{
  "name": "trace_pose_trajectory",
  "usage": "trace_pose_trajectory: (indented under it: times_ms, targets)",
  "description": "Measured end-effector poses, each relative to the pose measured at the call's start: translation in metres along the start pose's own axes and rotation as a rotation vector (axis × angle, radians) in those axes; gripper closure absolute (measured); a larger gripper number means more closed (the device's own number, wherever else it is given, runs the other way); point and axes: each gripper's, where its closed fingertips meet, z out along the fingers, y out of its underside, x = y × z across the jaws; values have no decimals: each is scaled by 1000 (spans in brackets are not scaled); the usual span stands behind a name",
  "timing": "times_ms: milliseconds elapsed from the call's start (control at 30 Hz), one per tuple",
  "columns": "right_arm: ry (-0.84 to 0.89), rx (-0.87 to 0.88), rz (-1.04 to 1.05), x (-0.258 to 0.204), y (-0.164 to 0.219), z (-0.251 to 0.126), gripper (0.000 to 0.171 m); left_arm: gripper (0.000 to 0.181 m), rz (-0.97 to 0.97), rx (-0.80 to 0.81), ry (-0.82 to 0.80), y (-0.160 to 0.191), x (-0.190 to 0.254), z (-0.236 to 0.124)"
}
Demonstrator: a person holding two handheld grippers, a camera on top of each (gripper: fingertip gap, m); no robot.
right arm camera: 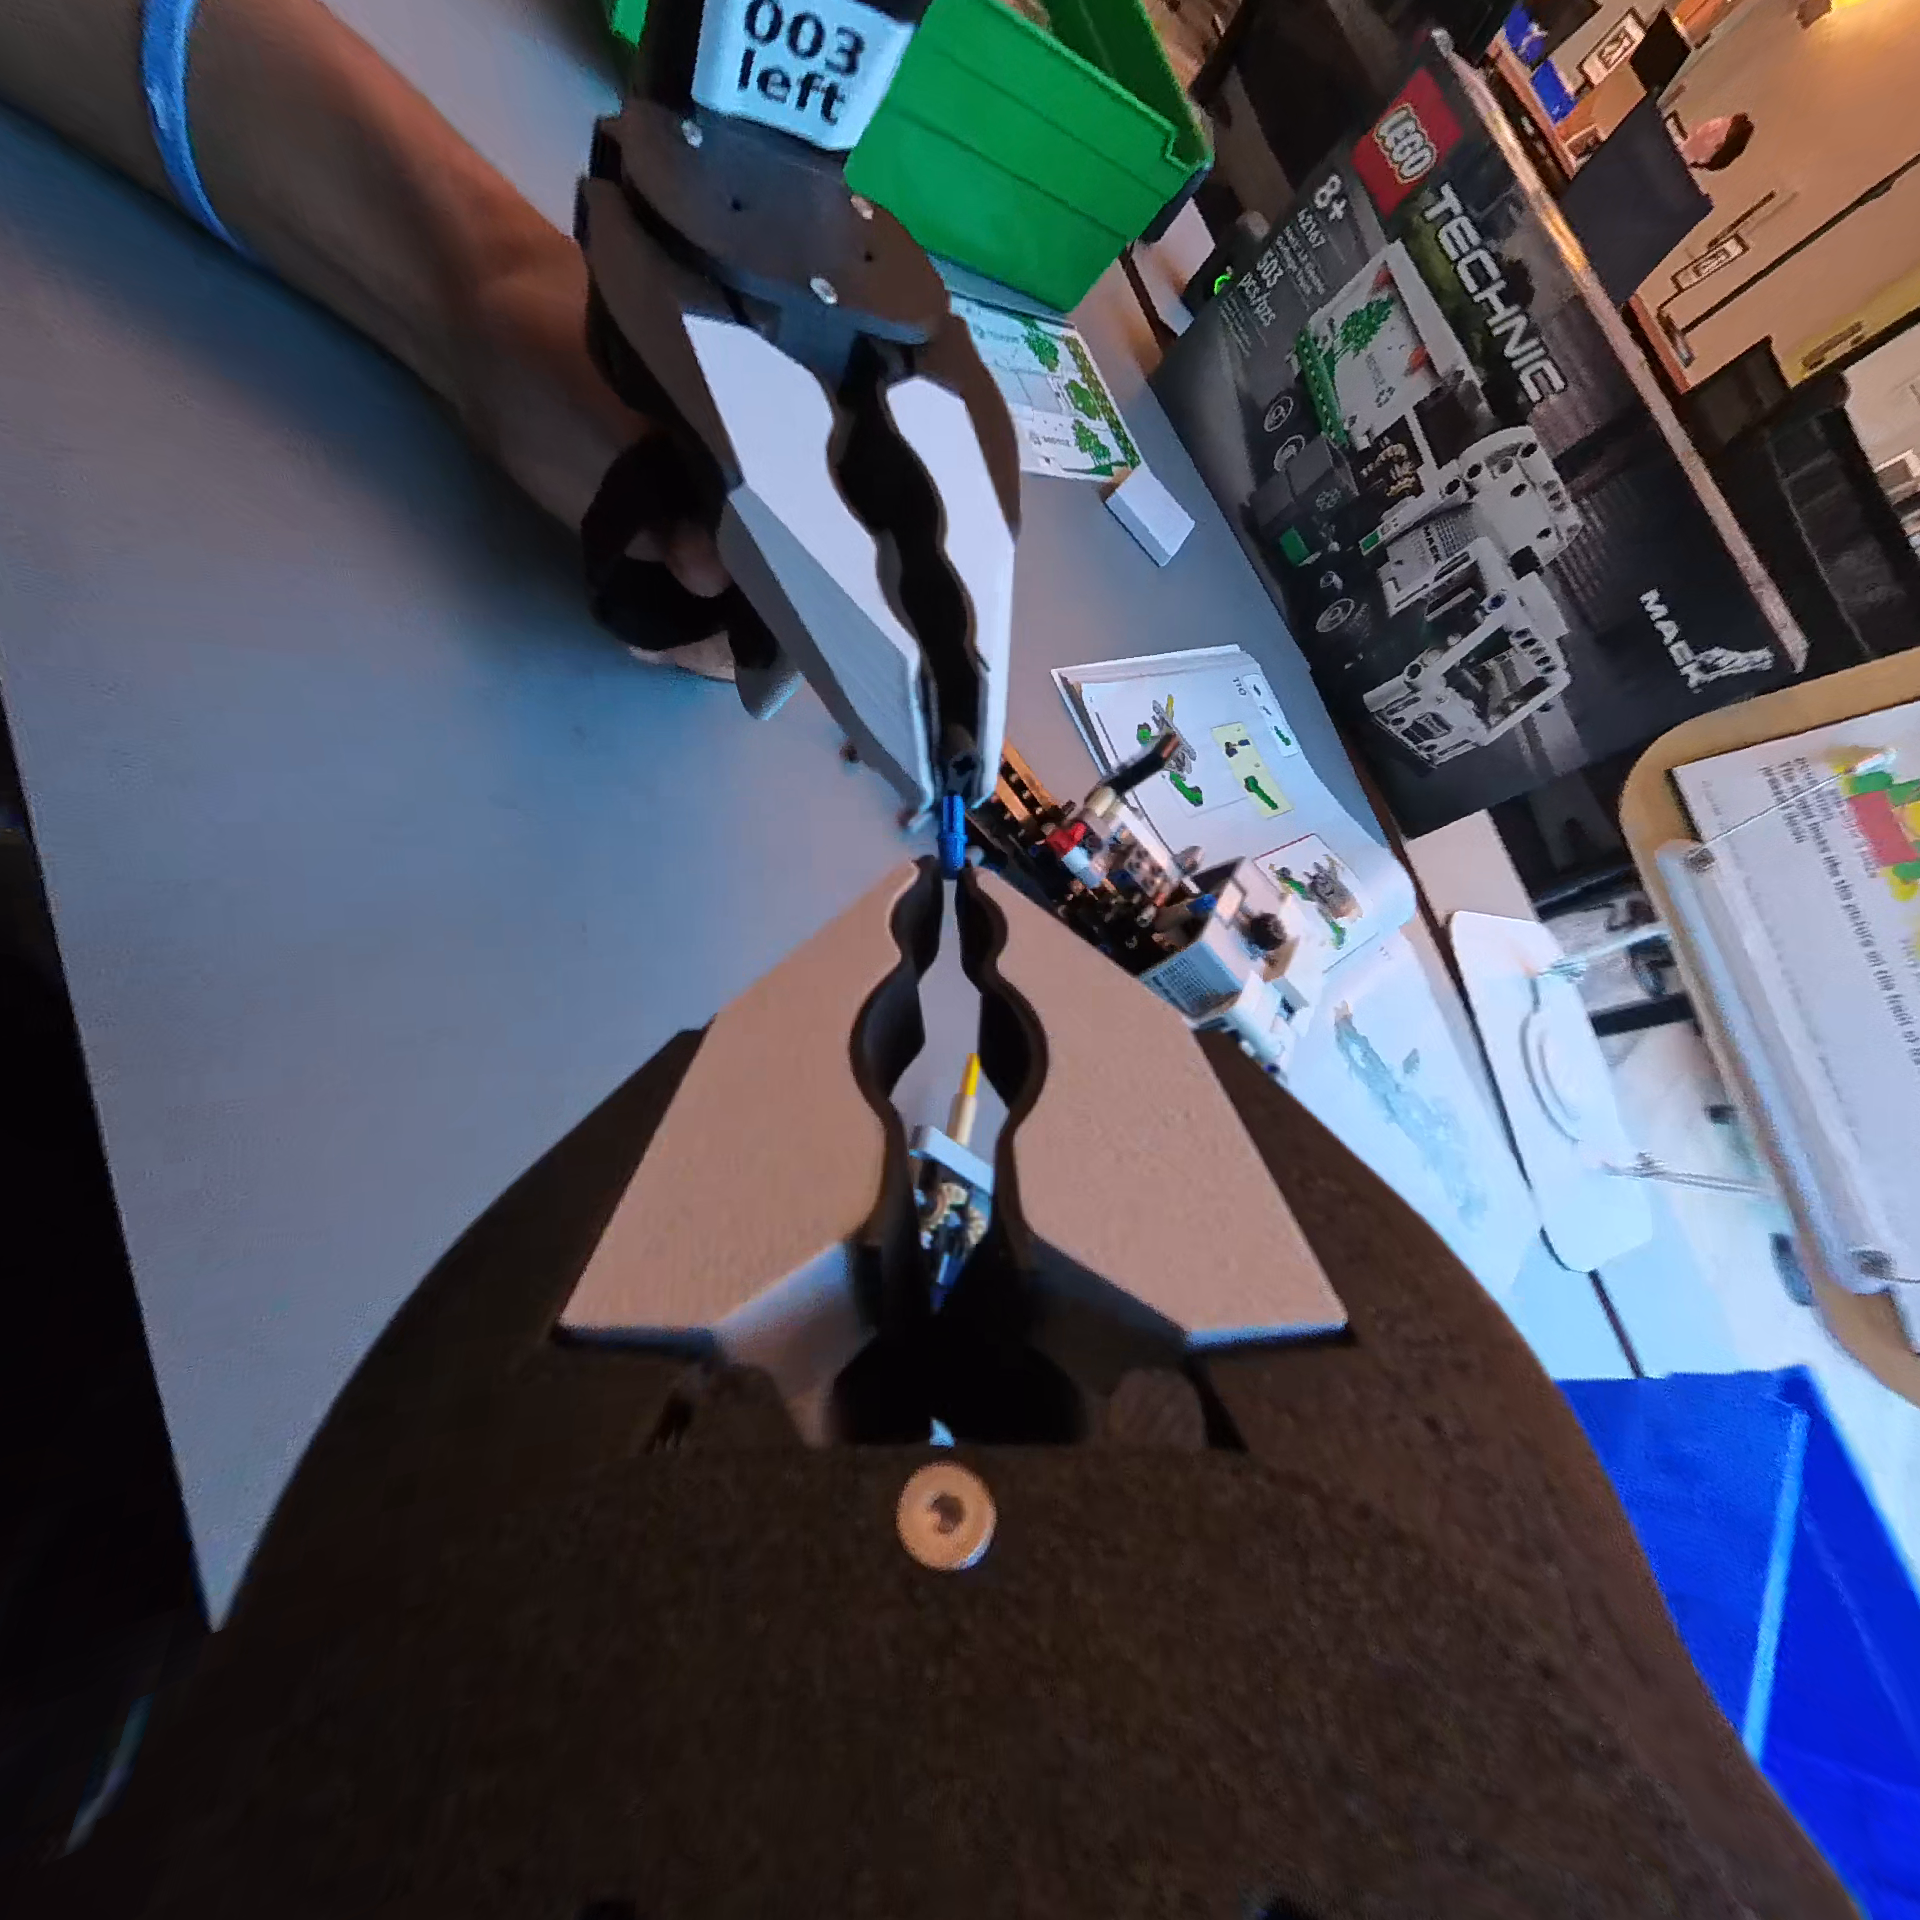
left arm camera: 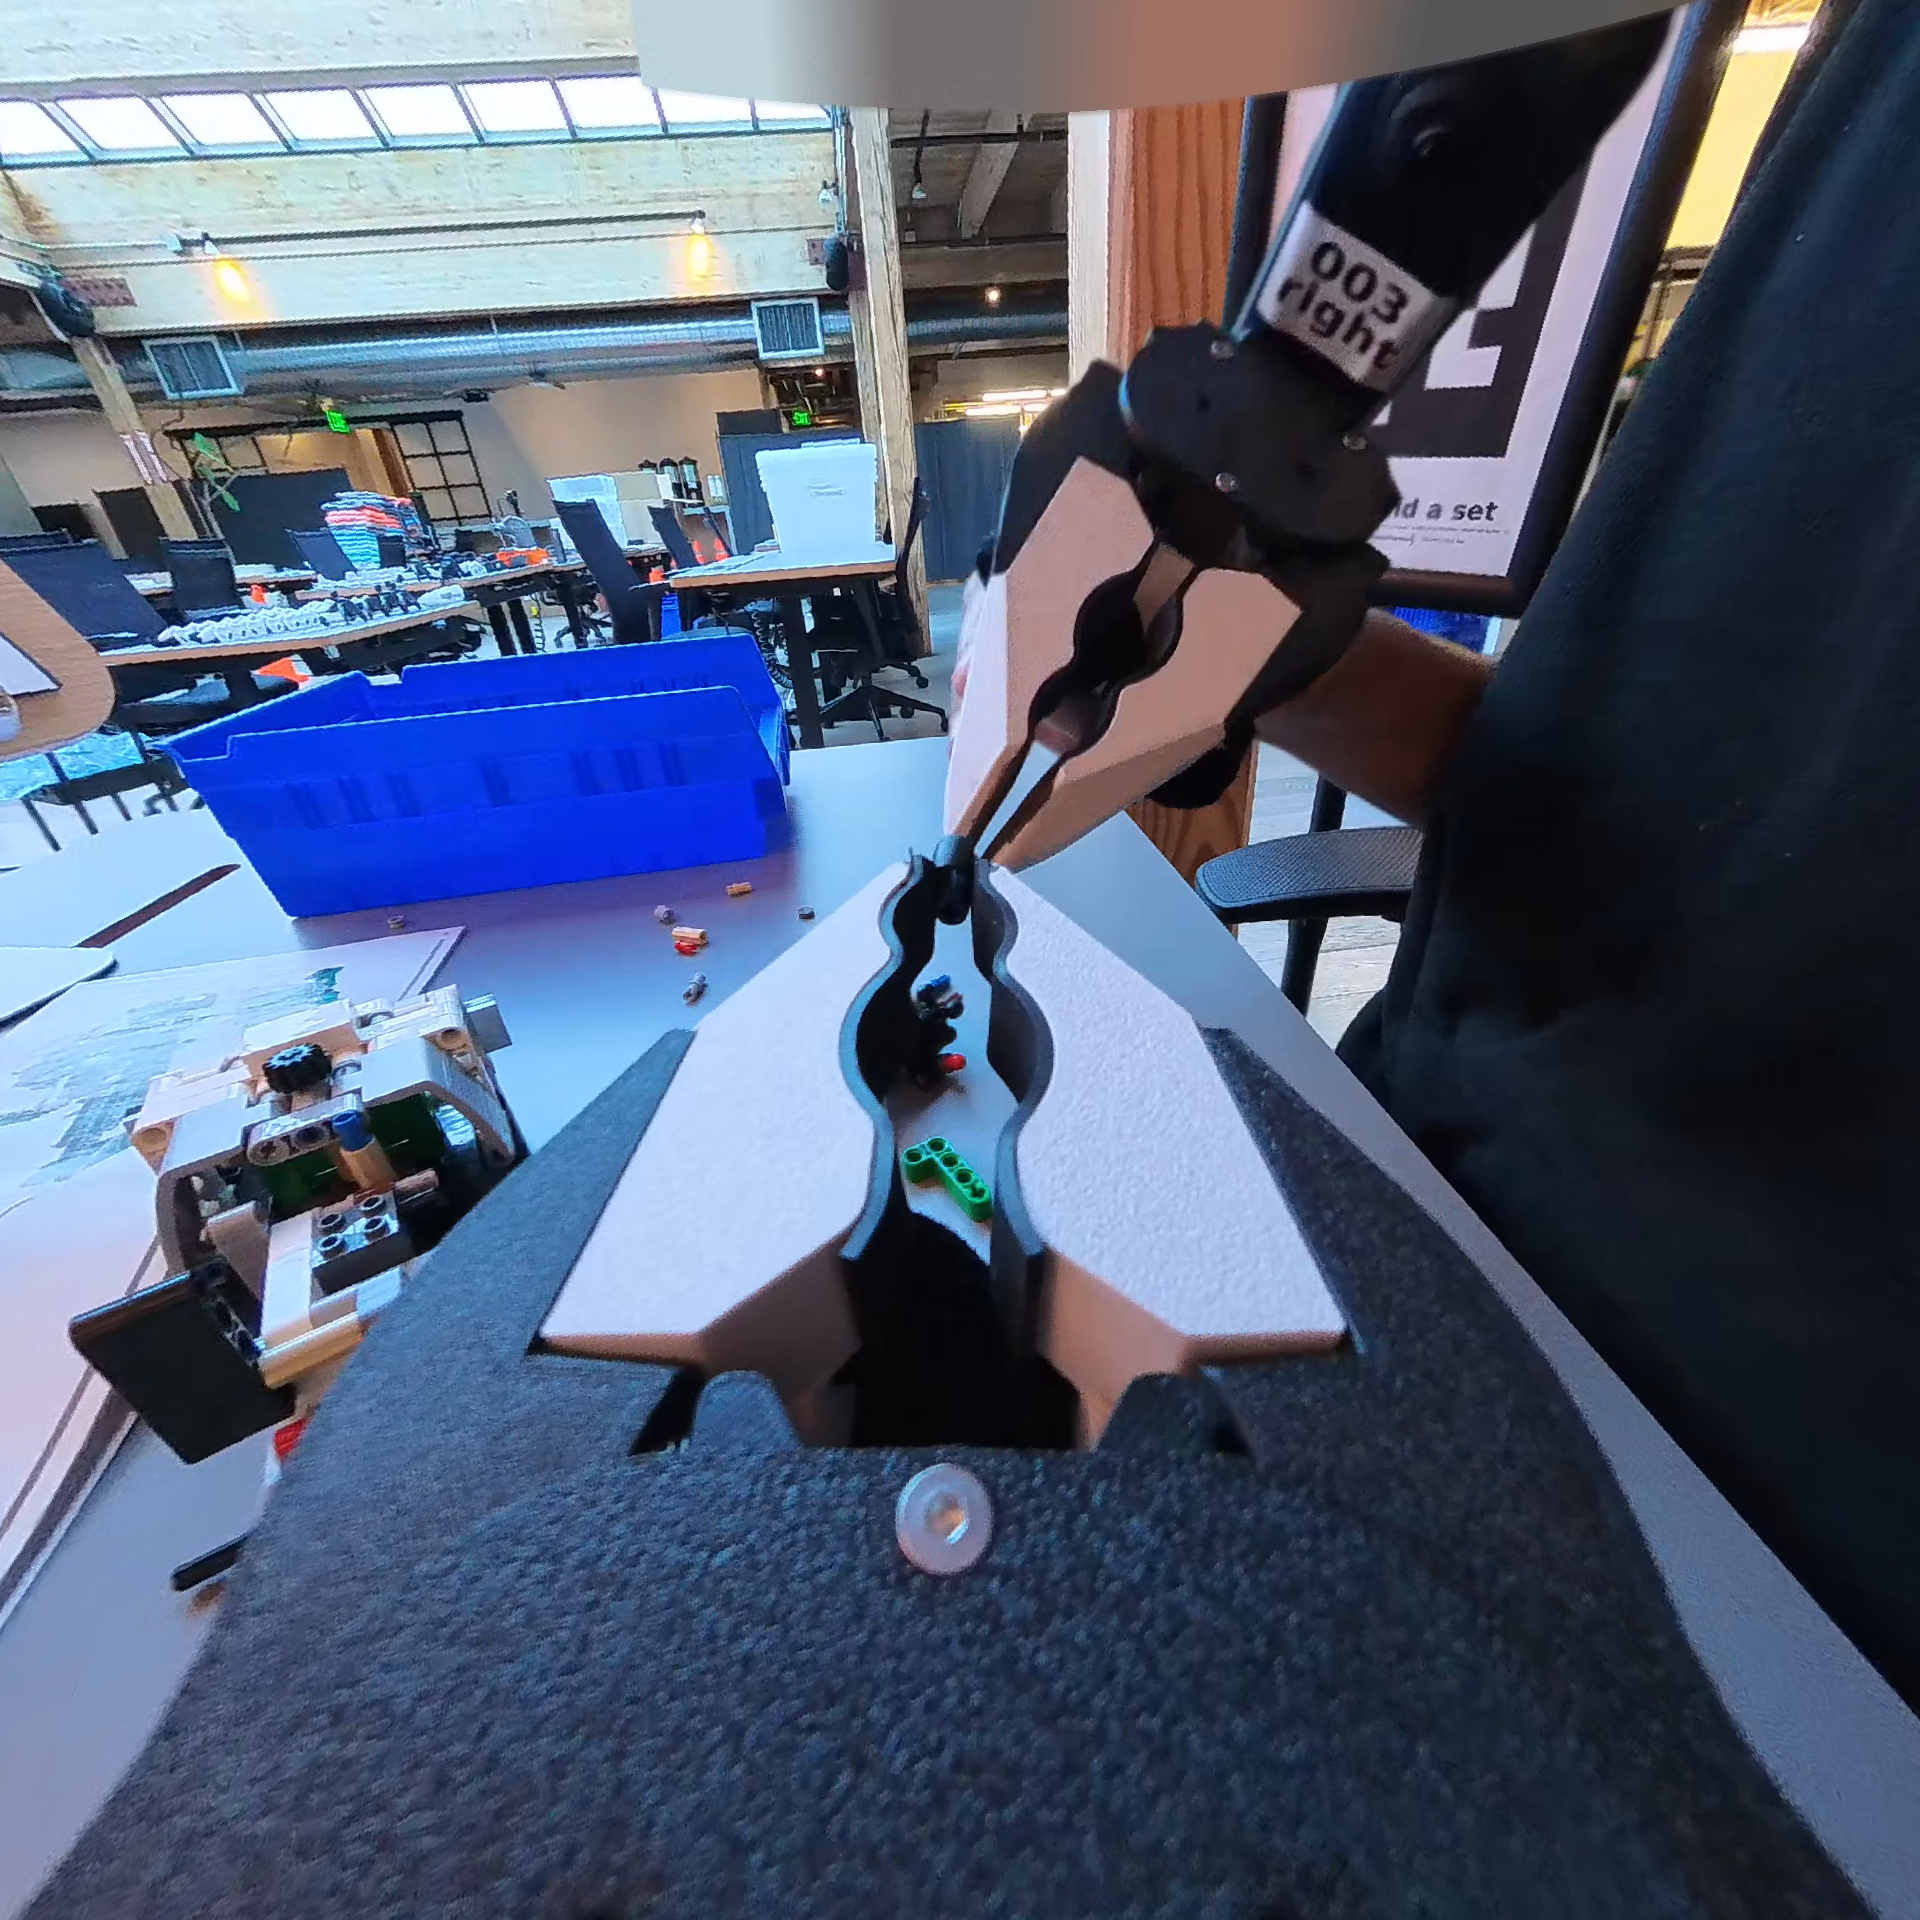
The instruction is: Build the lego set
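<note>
While both grippers meet tip to tip above the tabletop, the left gripper is clenched on a small black piece and the right gripper pinches a blue pin, the two parts touching end to end. Pressing them together well probably means keeping the pin's axis in line with the hole and pushing straight, without twisting. The partly built lego model sits on the tabletop, left of the left gripper, near the blue bin.
</note>
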Motion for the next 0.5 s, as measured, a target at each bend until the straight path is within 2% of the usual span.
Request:
trace_pose_trajectory:
  times_ms: [133, 367, 500]
  targets:
    - [3, -67, -69, -2, 4, 3, 169, 178, 28, -23, -11, 3, -1, 0]
    - [-24, -14, 11, 0, 10, 1, 169, 177, 26, -93, -18, 12, -4, 0]
    - [-24, -43, -40, -3, 12, 5, 169, 178, 66, -122, -27, 17, -4, 0]
